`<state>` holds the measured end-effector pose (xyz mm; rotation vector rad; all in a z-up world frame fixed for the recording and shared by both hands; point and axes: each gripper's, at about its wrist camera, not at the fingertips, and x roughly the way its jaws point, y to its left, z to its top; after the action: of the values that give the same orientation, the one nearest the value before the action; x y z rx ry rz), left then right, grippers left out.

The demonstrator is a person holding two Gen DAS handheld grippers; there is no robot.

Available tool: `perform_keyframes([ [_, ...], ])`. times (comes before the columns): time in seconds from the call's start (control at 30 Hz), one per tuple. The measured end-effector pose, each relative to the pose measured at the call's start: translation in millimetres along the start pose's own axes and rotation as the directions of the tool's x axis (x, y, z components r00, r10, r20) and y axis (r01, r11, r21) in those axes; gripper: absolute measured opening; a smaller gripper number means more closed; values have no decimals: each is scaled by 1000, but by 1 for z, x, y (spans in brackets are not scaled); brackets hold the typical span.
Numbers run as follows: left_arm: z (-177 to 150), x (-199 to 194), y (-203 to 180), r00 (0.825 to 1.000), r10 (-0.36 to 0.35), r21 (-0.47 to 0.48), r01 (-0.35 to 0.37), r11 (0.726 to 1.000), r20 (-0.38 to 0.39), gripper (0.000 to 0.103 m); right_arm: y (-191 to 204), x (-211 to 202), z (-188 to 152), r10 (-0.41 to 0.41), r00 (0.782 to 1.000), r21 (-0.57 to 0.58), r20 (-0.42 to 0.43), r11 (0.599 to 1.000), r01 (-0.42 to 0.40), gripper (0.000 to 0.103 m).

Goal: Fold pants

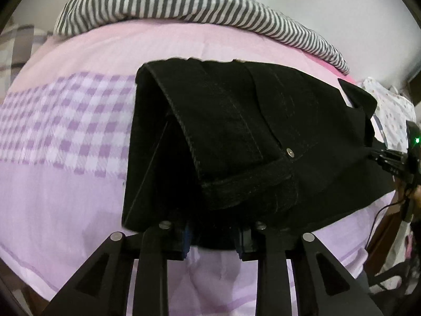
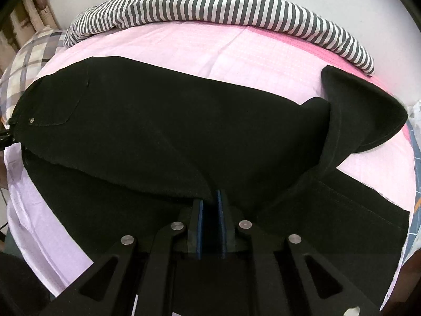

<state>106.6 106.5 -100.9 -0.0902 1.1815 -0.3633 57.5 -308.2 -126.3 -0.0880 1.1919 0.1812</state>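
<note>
Black pants [image 1: 236,137] lie on a pink bed sheet [image 1: 65,197]. In the left wrist view their waistband end with a metal rivet [image 1: 290,152] hangs lifted in front of my left gripper [image 1: 213,239], whose blue-padded fingers are closed on the waistband edge. In the right wrist view the pants [image 2: 171,137] stretch across the bed, one leg laid over the other, with a hem end curled up at the right [image 2: 363,110]. My right gripper [image 2: 209,210] is shut on a fold of the pants near the legs' middle.
A grey-and-white striped blanket [image 1: 184,2] lies bunched along the far side of the bed. A plaid pillow [image 2: 29,60] sits at the far left. A patterned cloth [image 1: 389,110] lies at the right. The right gripper's body with a green light [image 1: 413,142] shows at the left view's edge.
</note>
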Motion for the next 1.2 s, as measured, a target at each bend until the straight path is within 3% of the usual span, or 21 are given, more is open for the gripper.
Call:
perform_keyframes([
  [0.1, -4, -9, 4, 1000, 1, -21, -1, 1000, -3, 30, 1, -5, -5, -8, 1000, 9, 13, 1000, 8, 27],
  [0.17, -6, -16, 7, 1000, 22, -41, -22, 999, -2, 47, 3, -11, -8, -5, 1000, 15, 28, 1000, 4, 45],
  [0.23, -10, -27, 12, 1000, 18, -75, -17, 997, 12, 50, 5, -21, -12, -13, 998, 22, 54, 1000, 12, 54],
  [0.33, -18, -41, 22, 1000, -12, -142, 15, 990, 23, 52, 7, -37, -19, 15, 995, 52, 99, 998, -20, 56],
  [0.47, -30, -56, 31, 993, -90, -256, 106, 961, 75, 52, 9, -54, -32, 46, 988, 110, 147, 992, -62, 57],
  [0.6, -43, -59, 27, 966, -233, -360, 256, 897, 107, 52, 12, -62, -42, 80, 980, 158, 181, 981, -110, 57],
  [0.7, -42, -50, 23, 950, -292, -403, 313, 860, 115, 52, 13, -63, -47, 100, 975, 186, 196, 973, -137, 57],
  [0.87, -40, -35, 26, 929, -331, -495, 369, 787, 166, 52, 13, -62, -50, 108, 973, 224, 203, 962, -153, 57],
  [1.0, -40, -18, 31, 926, -335, -549, 374, 747, 175, 52, 10, -61, -52, 113, 971, 245, 210, 956, -164, 57],
  [1.2, -45, -1, 31, 917, -342, -584, 396, 709, 206, 52, 3, -56, -53, 98, 974, 276, 205, 949, -154, 57],
])
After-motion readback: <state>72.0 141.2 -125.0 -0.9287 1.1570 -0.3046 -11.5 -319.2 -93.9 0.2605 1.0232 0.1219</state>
